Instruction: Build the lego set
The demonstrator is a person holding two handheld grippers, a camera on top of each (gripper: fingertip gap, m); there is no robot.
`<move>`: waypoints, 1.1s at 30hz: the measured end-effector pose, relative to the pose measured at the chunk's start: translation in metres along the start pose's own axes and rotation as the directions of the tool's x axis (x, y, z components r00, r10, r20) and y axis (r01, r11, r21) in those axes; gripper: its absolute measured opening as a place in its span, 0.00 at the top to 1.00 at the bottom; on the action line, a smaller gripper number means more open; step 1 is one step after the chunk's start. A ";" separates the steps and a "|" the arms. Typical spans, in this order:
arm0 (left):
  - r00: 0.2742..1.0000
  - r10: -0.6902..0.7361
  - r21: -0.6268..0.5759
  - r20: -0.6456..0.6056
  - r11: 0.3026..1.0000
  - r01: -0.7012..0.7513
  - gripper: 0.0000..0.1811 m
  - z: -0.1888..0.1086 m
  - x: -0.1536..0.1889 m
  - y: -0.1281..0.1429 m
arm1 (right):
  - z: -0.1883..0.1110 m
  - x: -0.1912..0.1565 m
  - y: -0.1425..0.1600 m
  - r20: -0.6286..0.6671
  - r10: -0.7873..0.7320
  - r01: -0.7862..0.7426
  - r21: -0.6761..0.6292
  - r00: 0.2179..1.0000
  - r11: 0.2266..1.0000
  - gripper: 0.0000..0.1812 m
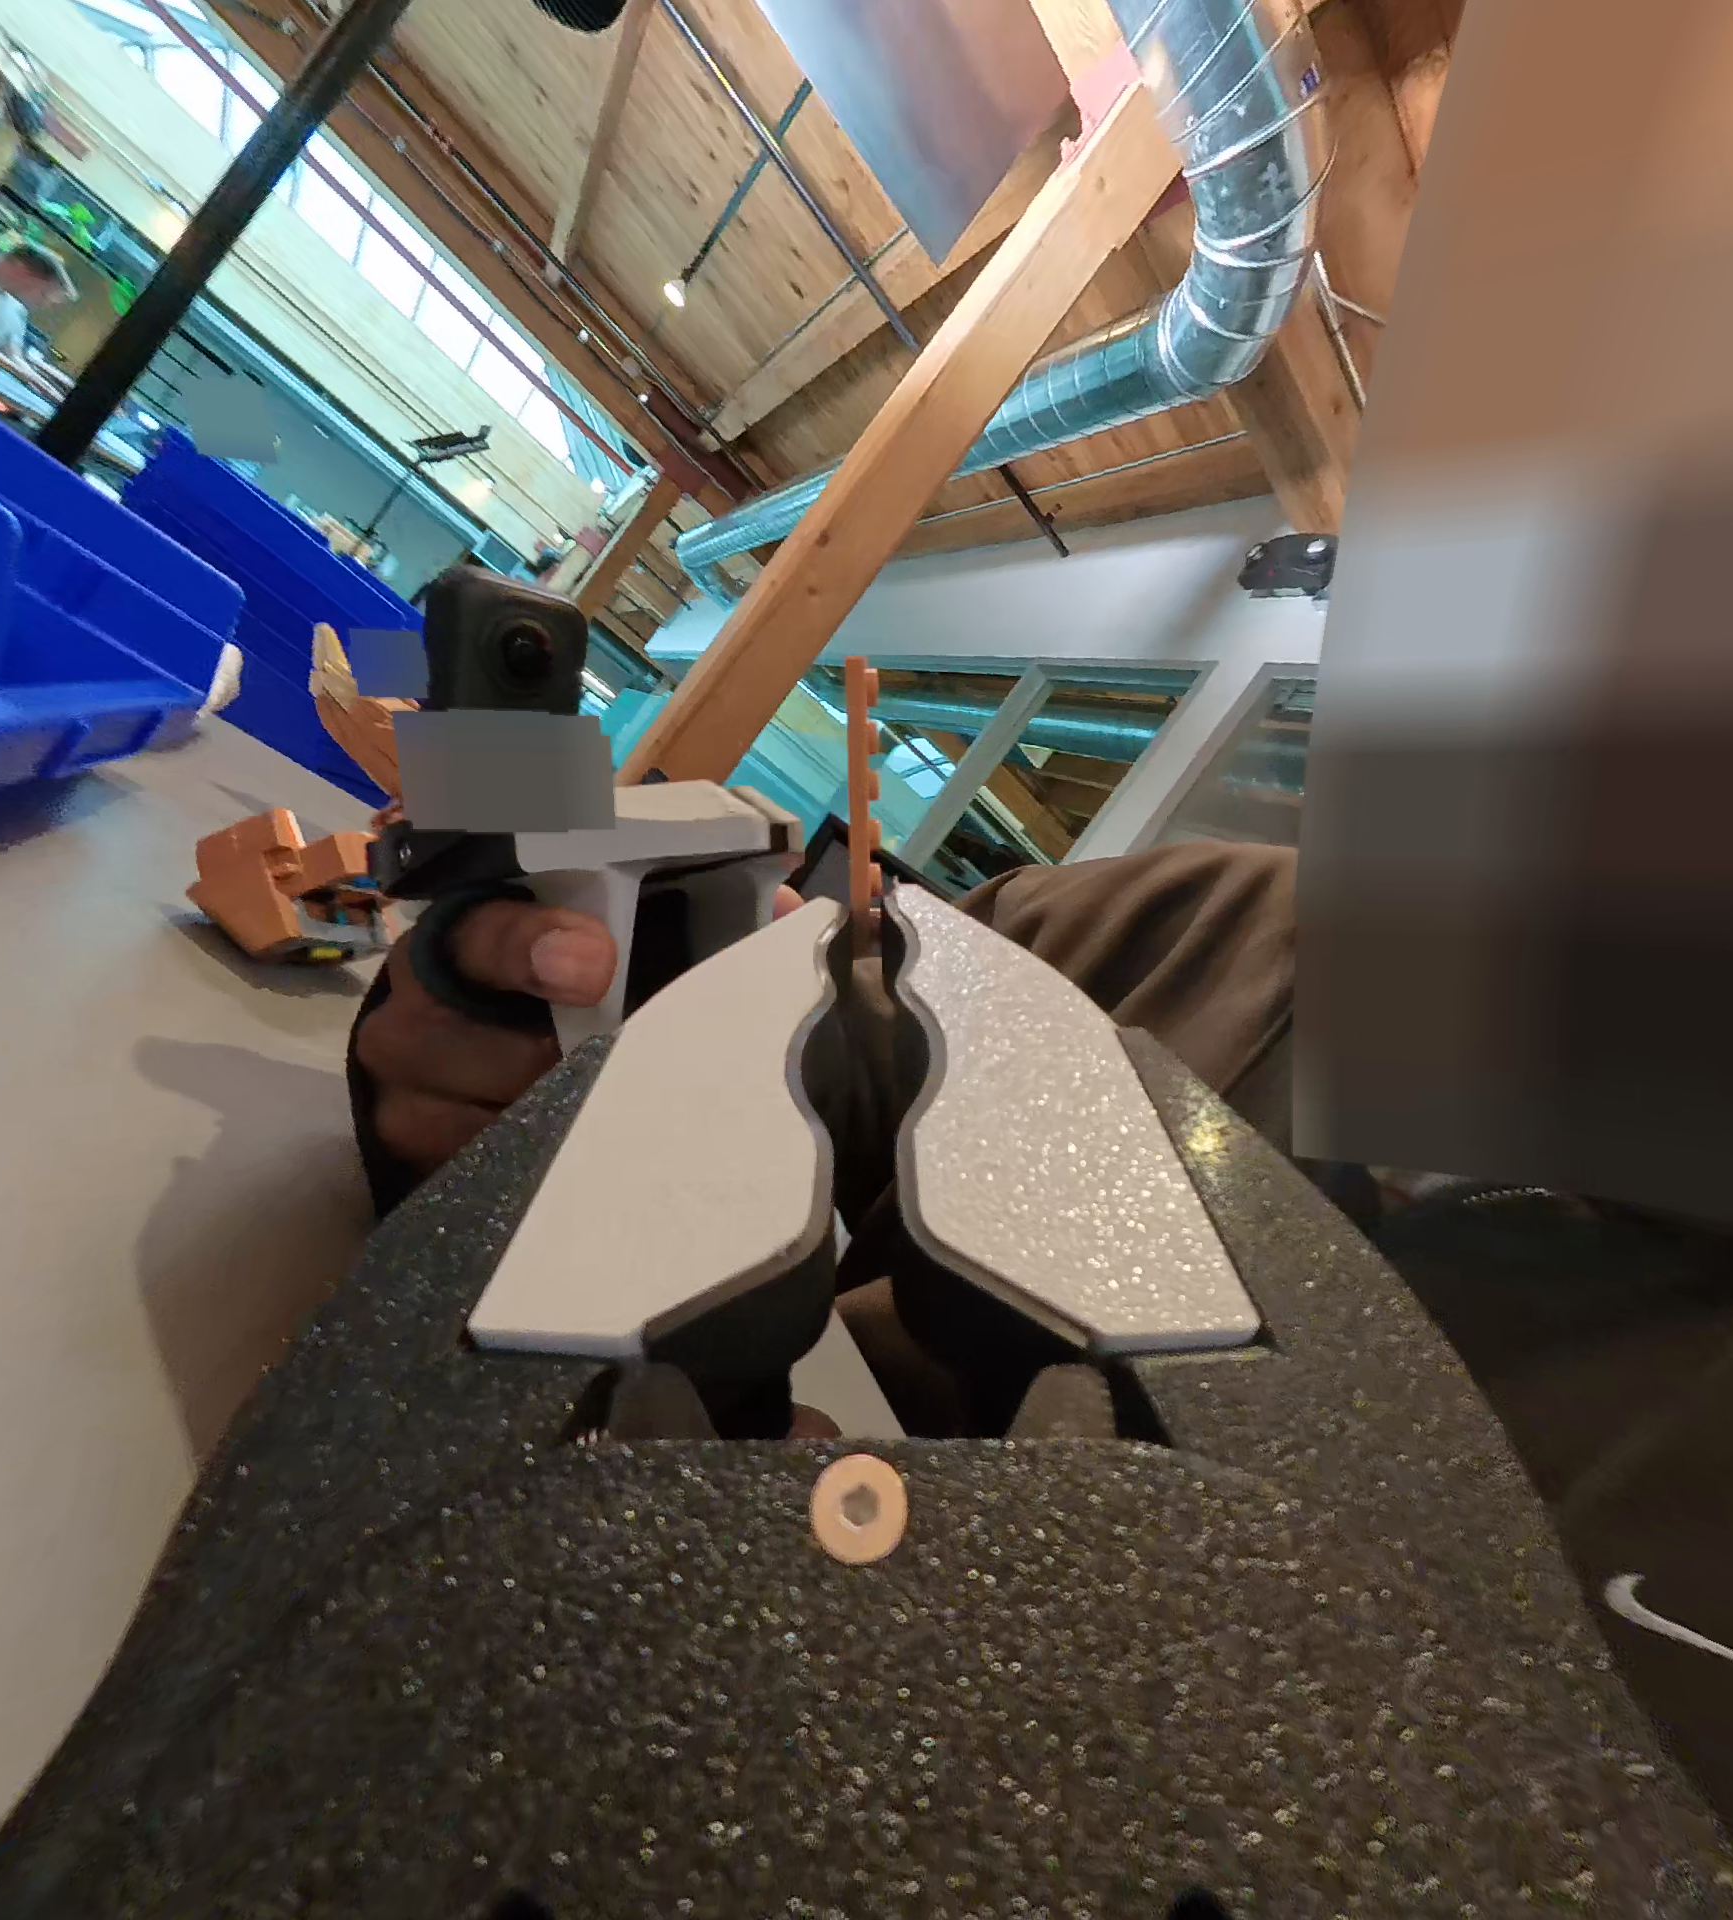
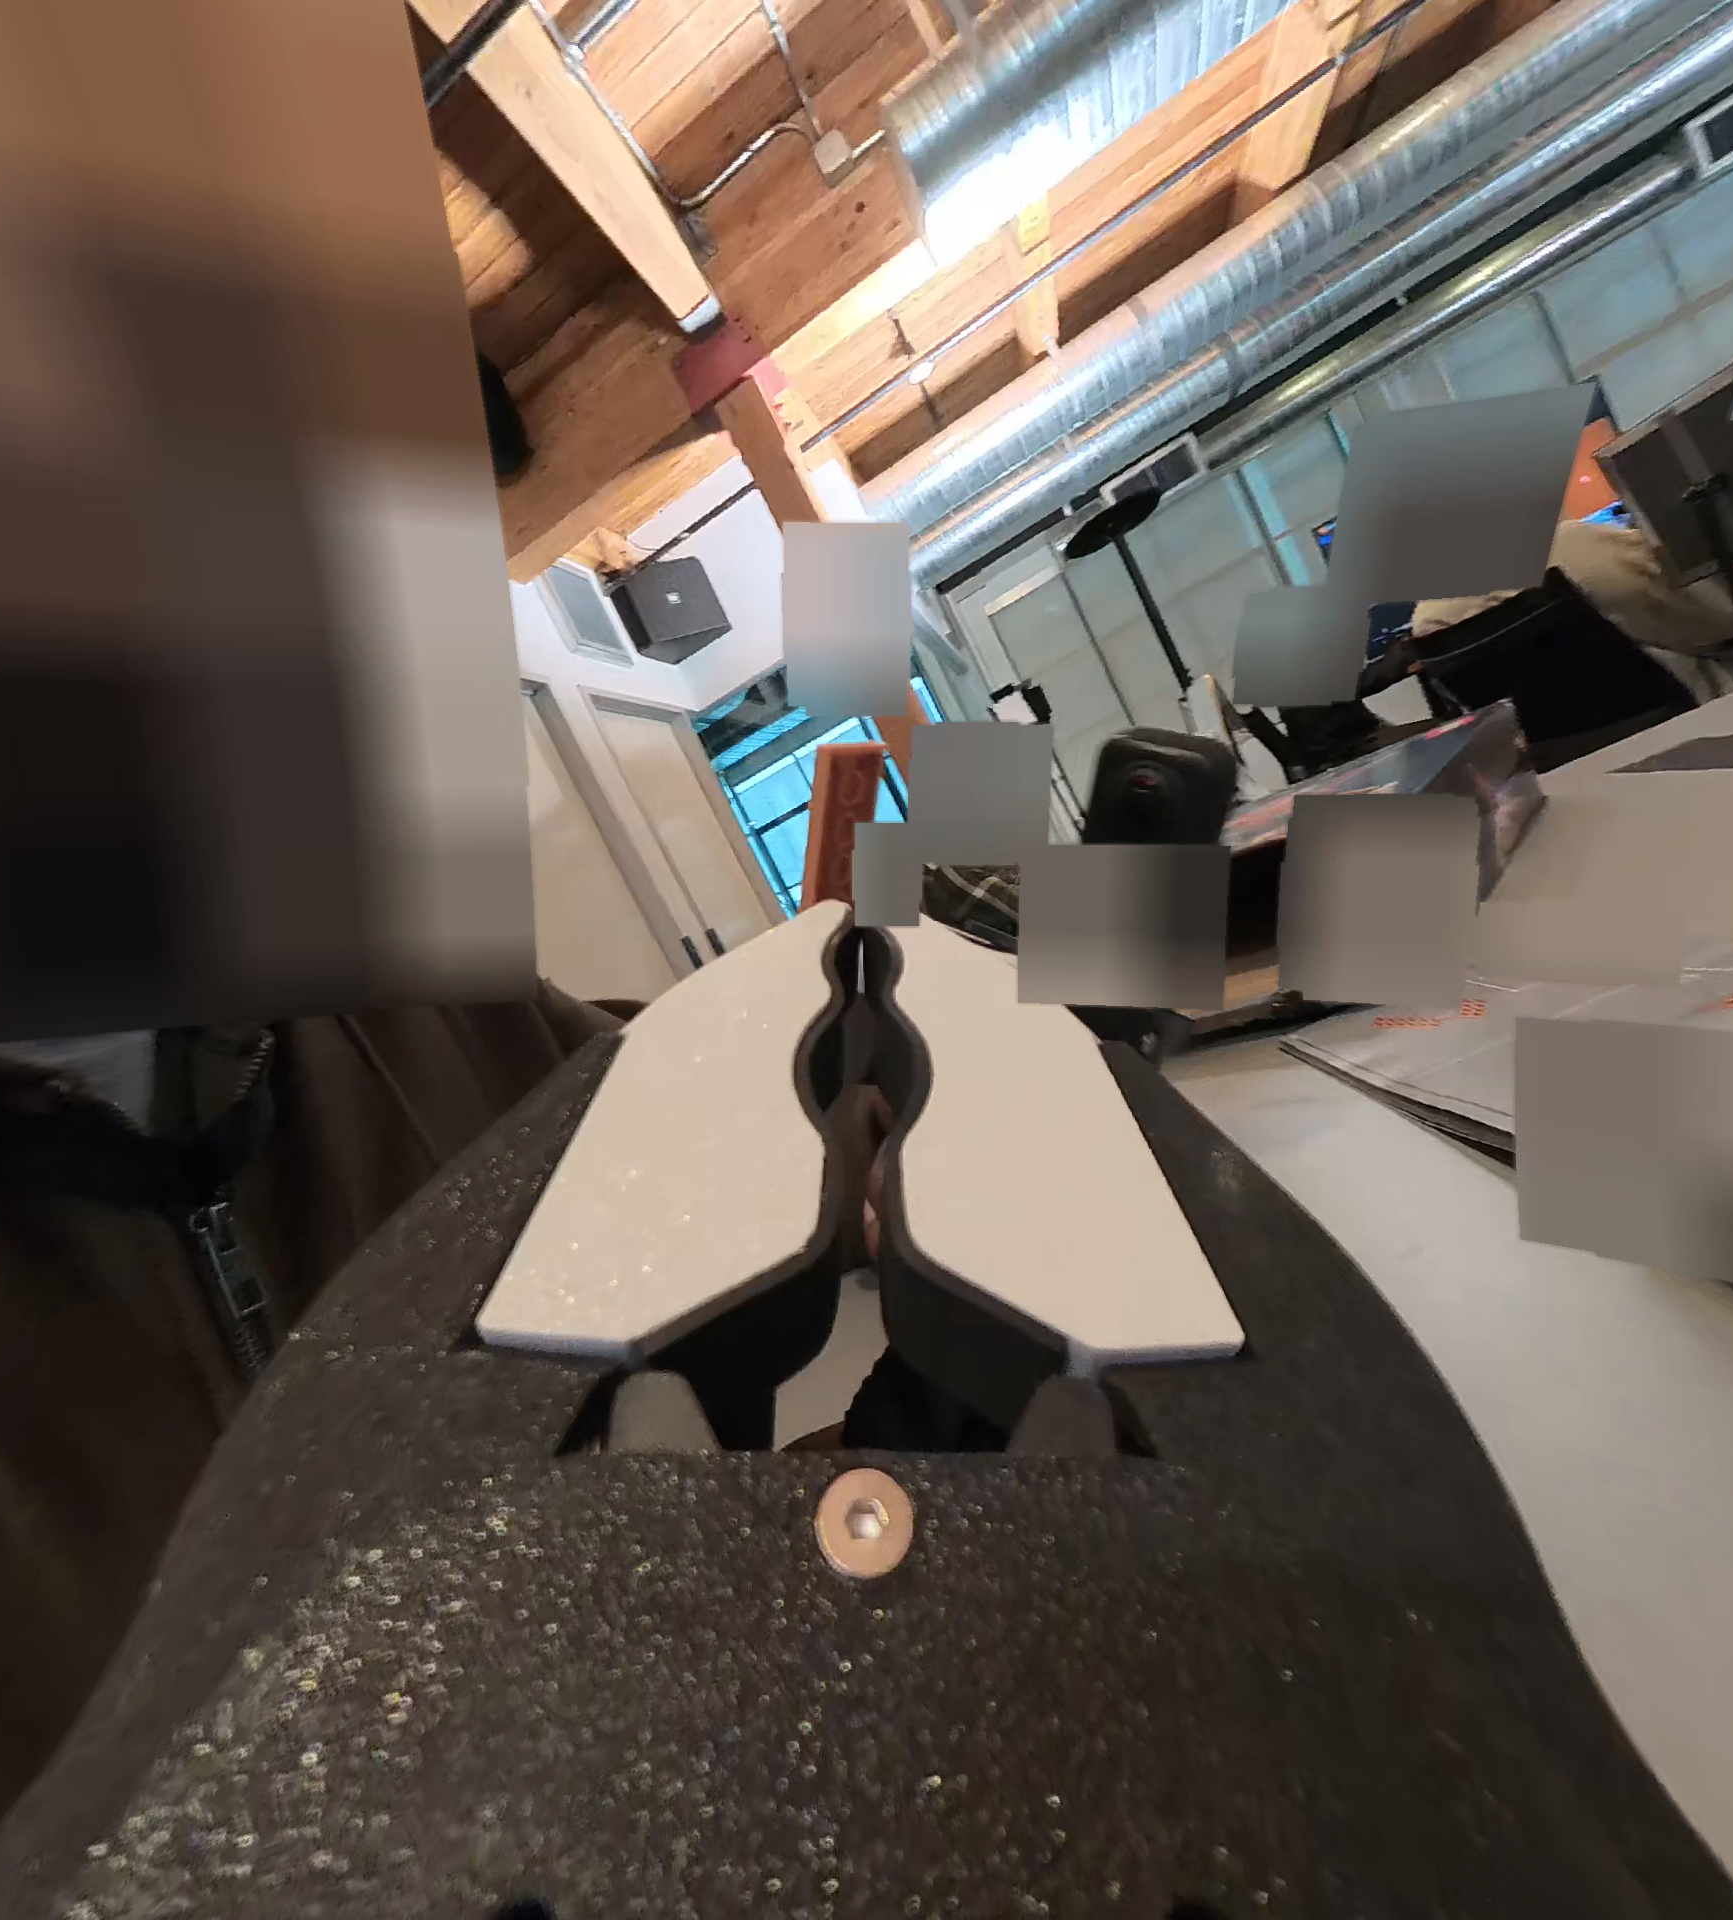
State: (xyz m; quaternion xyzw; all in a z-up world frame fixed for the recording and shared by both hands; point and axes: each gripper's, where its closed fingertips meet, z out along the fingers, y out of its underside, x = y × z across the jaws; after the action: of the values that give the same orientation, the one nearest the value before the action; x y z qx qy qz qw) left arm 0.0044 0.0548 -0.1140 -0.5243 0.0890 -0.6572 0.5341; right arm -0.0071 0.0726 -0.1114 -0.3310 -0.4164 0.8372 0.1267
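In the left wrist view my left gripper [image 1: 862,920] is shut on the lower end of a thin orange lego plate [image 1: 860,779]. The plate stands upright and edge-on above the fingertips, with its studs facing right. The same plate shows in the right wrist view [image 2: 841,831], just beyond and left of my right gripper [image 2: 864,935], whose pads meet. The right gripper also shows in the left wrist view [image 1: 779,831], held by a hand, with its tips close beside the plate. Grey patches hide most of the left gripper in the right wrist view.
A partly built orange lego model [image 1: 264,883] lies on the grey table [image 1: 62,1091], with blue bins [image 1: 62,644] behind it. In the right wrist view a dark box [image 2: 1413,769] and an open booklet [image 2: 1413,1081] lie on the table to the right. The person's brown jacket is close behind.
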 end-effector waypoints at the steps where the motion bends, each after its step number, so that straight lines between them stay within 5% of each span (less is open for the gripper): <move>1: 1.000 0.016 0.004 0.009 1.000 -0.016 0.97 0.000 0.000 -0.001 | -0.001 0.001 0.000 -0.012 -0.006 0.006 -0.007 1.000 1.000 0.99; 6: 0.992 -0.008 0.053 0.127 0.999 0.001 0.97 -0.007 -0.016 -0.010 | -0.010 0.015 -0.005 -0.184 -0.288 0.265 -0.139 0.940 0.954 0.83; 10: 0.964 -0.143 0.071 0.225 0.989 0.130 0.97 -0.009 -0.037 -0.003 | -0.018 0.019 -0.007 -0.229 -0.714 0.612 -0.387 0.661 0.690 0.73; 13: 0.941 -0.225 0.075 0.253 0.974 0.212 0.97 -0.005 -0.045 0.009 | -0.021 0.024 0.004 -0.162 -0.863 0.691 -0.536 0.479 0.485 0.68; 15: 0.934 -0.248 0.079 0.258 0.969 0.236 0.97 -0.003 -0.045 0.012 | -0.021 0.026 0.012 -0.115 -0.894 0.702 -0.580 0.433 0.414 0.66; 22: 0.917 -0.271 0.052 0.292 0.962 0.268 0.97 -0.002 -0.050 0.019 | -0.024 0.030 0.017 -0.095 -0.910 0.695 -0.615 0.403 0.372 0.71; 33: 0.928 -0.258 -0.004 0.270 0.963 0.269 0.93 0.000 -0.047 0.022 | -0.027 0.019 0.031 -0.051 -0.828 0.655 -0.585 0.558 0.478 0.72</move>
State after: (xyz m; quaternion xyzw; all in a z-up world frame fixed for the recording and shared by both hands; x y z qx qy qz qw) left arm 0.0120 0.0827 -0.1570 -0.6260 -0.0416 -0.6444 0.4372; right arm -0.0010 0.0792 -0.1558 -0.2680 -0.6937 0.4869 0.4581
